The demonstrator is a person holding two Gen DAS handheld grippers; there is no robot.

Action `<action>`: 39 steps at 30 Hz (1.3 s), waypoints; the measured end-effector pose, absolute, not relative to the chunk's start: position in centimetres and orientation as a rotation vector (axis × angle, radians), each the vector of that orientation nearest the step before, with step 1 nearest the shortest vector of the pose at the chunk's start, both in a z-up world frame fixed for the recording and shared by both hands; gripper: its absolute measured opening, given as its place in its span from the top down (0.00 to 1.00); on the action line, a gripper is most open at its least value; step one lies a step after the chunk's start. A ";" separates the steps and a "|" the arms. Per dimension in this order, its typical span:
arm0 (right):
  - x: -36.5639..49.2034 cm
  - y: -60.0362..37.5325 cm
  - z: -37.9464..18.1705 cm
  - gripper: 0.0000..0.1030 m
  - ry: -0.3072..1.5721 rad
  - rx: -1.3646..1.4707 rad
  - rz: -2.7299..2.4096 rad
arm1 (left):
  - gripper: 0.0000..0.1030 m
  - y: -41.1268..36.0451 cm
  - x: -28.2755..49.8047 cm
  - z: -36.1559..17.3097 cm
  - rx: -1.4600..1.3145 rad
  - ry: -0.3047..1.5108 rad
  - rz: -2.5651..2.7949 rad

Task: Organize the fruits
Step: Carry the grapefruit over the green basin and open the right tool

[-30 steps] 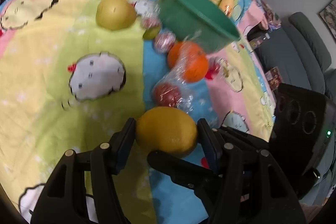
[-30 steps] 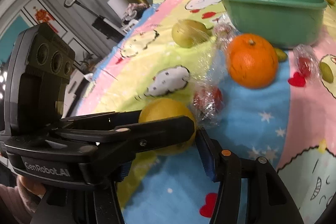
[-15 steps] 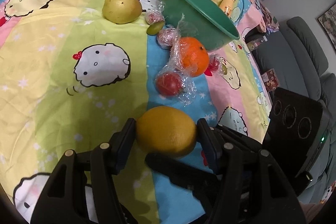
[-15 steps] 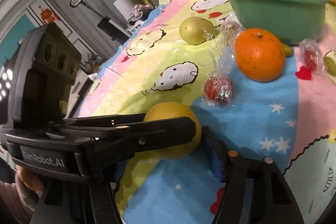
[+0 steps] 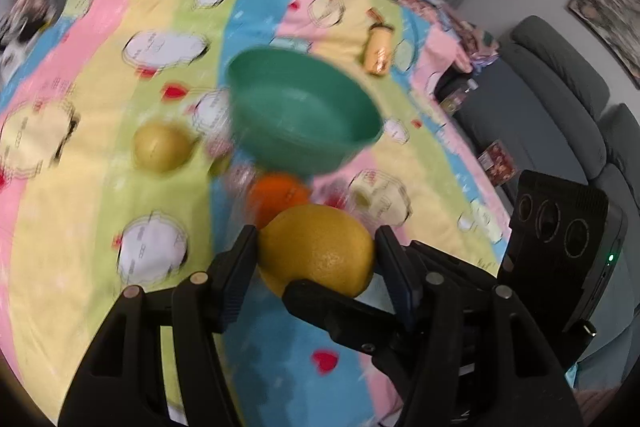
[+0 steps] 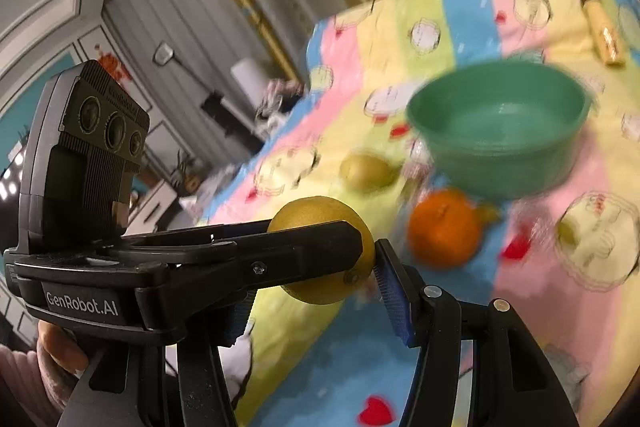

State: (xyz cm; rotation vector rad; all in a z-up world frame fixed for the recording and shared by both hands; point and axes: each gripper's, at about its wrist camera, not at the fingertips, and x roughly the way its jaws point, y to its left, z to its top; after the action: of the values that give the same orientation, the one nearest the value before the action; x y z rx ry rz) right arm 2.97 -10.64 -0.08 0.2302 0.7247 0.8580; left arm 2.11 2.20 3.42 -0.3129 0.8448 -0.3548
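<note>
A large yellow citrus fruit [image 5: 318,247] with dimpled rind is held clear of the striped cartoon-print cloth [image 5: 80,187], pressed on its sides by black gripper fingers [image 5: 236,267]. Behind it on the cloth rests a round orange [image 6: 444,227], stem end upward, just in front of a green plastic bowl [image 5: 304,115] (upright, its visible interior bare). A yellow-green pear [image 5: 160,147] lies to the bowl's left, apart from the orange. Small wrapped fruits beside the orange and bowl are too blurred to identify; one small green fruit [image 6: 568,233] sits right of the orange.
</note>
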 end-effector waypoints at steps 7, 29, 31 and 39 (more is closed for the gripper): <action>9.3 -13.1 3.3 0.44 0.649 0.231 0.800 | 0.43 0.1 9.3 5.9 -0.288 0.804 -0.419; 17.5 -14.6 1.0 0.35 0.761 0.193 0.660 | 0.12 0.3 17.4 3.1 -0.364 0.884 -0.382; 16.8 -15.2 2.0 0.35 0.727 0.185 0.650 | 0.12 0.9 16.3 4.4 -0.326 0.844 -0.376; 12.2 -19.2 3.8 0.35 0.645 0.187 0.625 | 0.13 2.6 7.7 7.7 0.022 0.665 -0.336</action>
State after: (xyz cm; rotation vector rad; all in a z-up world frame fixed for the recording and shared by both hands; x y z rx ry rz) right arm 12.16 -19.17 3.82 0.1873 0.6452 0.6252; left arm 7.73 2.62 7.71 0.0222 0.6648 -0.3363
